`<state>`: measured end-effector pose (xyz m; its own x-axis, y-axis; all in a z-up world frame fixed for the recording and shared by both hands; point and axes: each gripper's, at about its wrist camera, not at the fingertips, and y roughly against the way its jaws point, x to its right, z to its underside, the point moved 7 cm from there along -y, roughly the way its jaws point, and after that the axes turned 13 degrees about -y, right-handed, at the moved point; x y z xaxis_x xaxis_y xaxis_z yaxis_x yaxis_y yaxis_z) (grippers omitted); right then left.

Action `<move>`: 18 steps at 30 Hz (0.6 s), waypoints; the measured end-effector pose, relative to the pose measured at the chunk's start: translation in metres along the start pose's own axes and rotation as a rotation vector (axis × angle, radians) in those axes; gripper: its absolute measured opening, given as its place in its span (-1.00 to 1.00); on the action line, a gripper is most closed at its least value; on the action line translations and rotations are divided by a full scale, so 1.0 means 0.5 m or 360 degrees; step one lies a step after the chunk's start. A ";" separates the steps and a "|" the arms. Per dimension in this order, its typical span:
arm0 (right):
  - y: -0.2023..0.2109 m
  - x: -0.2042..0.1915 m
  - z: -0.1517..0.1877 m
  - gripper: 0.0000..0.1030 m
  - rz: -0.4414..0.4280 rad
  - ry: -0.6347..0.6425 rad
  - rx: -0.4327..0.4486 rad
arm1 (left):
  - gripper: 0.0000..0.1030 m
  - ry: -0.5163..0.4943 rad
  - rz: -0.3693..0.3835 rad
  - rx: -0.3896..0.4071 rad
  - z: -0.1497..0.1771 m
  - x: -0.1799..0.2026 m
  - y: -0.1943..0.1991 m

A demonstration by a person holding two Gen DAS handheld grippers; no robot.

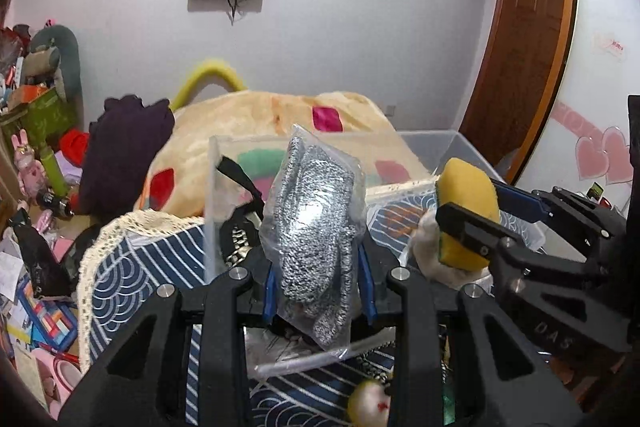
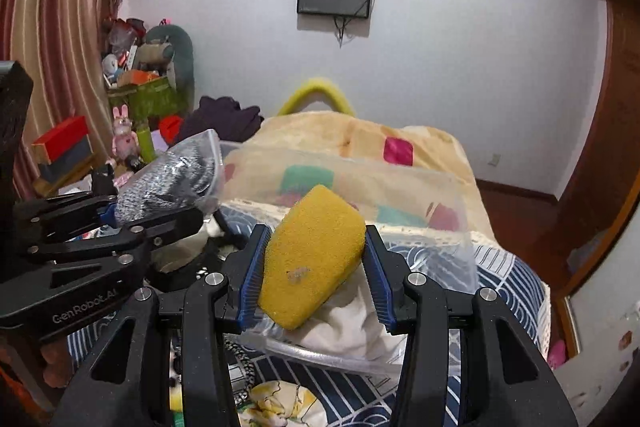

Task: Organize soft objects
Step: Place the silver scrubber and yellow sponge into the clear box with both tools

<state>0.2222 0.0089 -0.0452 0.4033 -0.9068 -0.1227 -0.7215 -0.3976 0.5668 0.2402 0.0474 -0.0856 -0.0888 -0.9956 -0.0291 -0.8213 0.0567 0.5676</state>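
My left gripper (image 1: 320, 275) is shut on a bagged steel wool scourer (image 1: 316, 227) and holds it upright above the near edge of a clear plastic bin (image 1: 460, 147). The scourer also shows at the left of the right wrist view (image 2: 168, 183). My right gripper (image 2: 316, 267) is shut on a yellow sponge (image 2: 316, 255) with a green scouring side, held over the bin (image 2: 440, 187). In the left wrist view the sponge (image 1: 468, 191) is to the right of the scourer. A white cloth (image 2: 348, 331) and a black strap (image 1: 240, 179) lie in the bin.
The bin stands on a blue patterned cloth (image 1: 132, 275) with a lace edge, on a bed with a cream blanket (image 2: 360, 135). A dark purple garment (image 1: 124, 147) lies left of the blanket. Cluttered shelves (image 2: 140, 87) stand at the left. A small plush toy (image 1: 370, 403) lies near me.
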 end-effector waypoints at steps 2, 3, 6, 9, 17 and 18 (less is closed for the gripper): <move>-0.011 0.006 0.008 -0.16 0.0001 -0.0004 -0.0042 | -0.38 -0.0005 0.0000 -0.0034 0.006 0.001 -0.016; -0.015 0.008 0.012 -0.16 -0.0005 -0.0006 -0.0061 | -0.38 -0.0006 0.0002 -0.0052 0.009 0.001 -0.022; -0.024 0.017 0.024 -0.13 -0.0005 -0.0015 -0.0108 | -0.31 -0.0052 -0.0038 -0.0072 0.013 0.010 -0.027; -0.023 0.022 0.032 -0.07 0.0017 -0.0024 -0.0130 | -0.19 -0.0088 -0.0044 -0.0088 0.017 0.022 -0.026; 0.011 0.047 0.022 0.19 0.0002 -0.0088 -0.0093 | 0.27 -0.0049 -0.0054 -0.0050 0.012 0.020 0.001; 0.013 0.047 0.020 0.21 0.0004 -0.0085 -0.0085 | 0.33 -0.0056 -0.0060 -0.0035 0.009 0.020 0.007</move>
<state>0.2212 -0.0164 -0.0526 0.3700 -0.9145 -0.1635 -0.6908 -0.3885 0.6097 0.2338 0.0379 -0.0878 -0.0780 -0.9938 -0.0794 -0.8118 0.0171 0.5837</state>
